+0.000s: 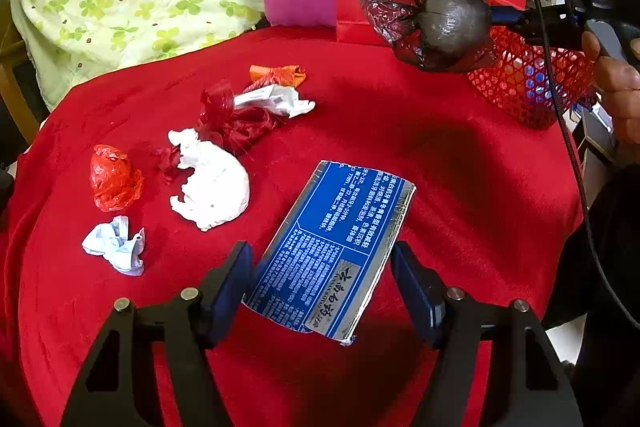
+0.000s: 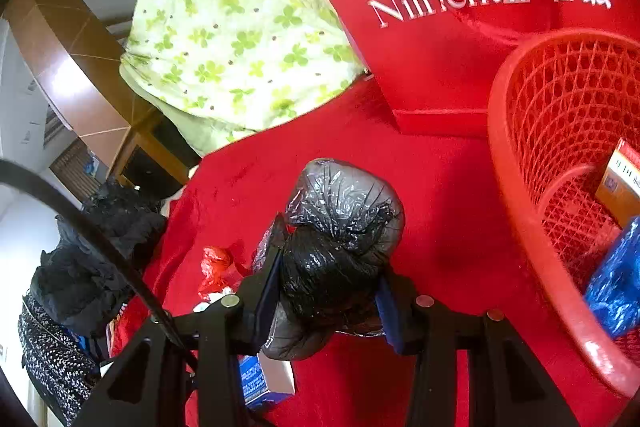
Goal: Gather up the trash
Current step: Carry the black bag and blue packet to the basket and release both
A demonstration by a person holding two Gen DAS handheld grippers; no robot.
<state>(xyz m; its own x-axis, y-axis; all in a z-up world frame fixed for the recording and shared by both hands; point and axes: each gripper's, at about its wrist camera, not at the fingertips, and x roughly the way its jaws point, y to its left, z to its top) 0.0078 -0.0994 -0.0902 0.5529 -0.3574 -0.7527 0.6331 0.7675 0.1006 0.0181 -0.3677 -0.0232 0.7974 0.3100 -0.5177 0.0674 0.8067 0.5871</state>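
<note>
Risk: right gripper (image 2: 326, 301), clamped on black bag (image 2: 340, 247), releases short of basket (image 2: 520, 195) ahead-right; left gripper (image 1: 322, 283) open, empty, astride box (image 1: 328, 247).

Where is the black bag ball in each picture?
Left wrist view: the black bag is at the upper right, up in the air, pinched by the right gripper, in front of the red basket.
Right wrist view: the black bag is at the lower middle, squeezed between the fingers.
Shared landmark: the red basket, on the right in both views.
</note>
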